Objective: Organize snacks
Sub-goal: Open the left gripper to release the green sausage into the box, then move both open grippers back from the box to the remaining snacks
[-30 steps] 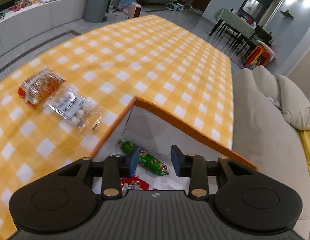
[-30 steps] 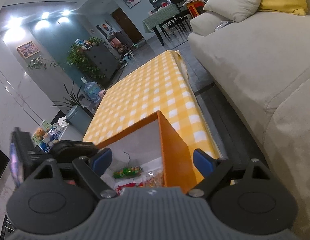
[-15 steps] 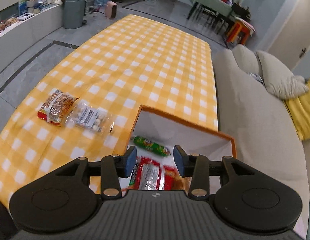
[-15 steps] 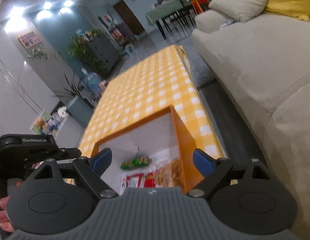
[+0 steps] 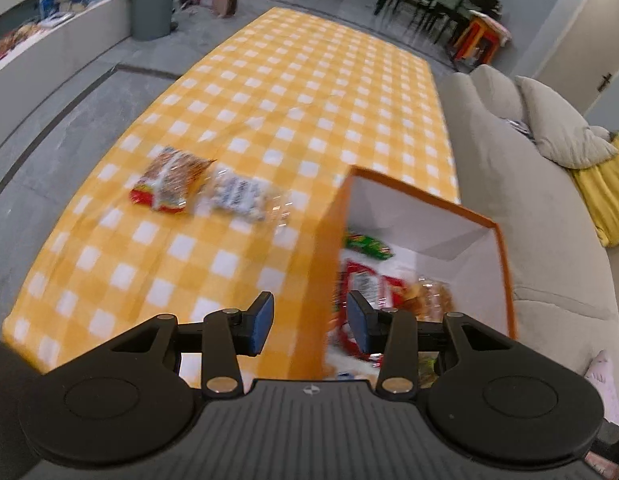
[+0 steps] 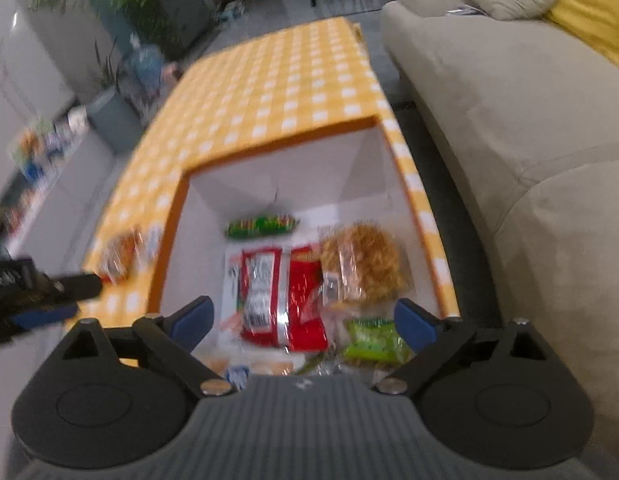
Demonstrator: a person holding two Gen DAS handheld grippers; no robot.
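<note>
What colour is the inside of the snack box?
White inside, orange outside. The box interior shows best in the right wrist view, with the snacks lying in it.

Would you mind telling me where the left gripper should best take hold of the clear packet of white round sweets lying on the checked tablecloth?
Probably from above, across the narrow width of the clear packet of white sweets. It lies flat, and its left end touches the red-and-orange snack bag, so the right end is freer for the open left gripper.
</note>
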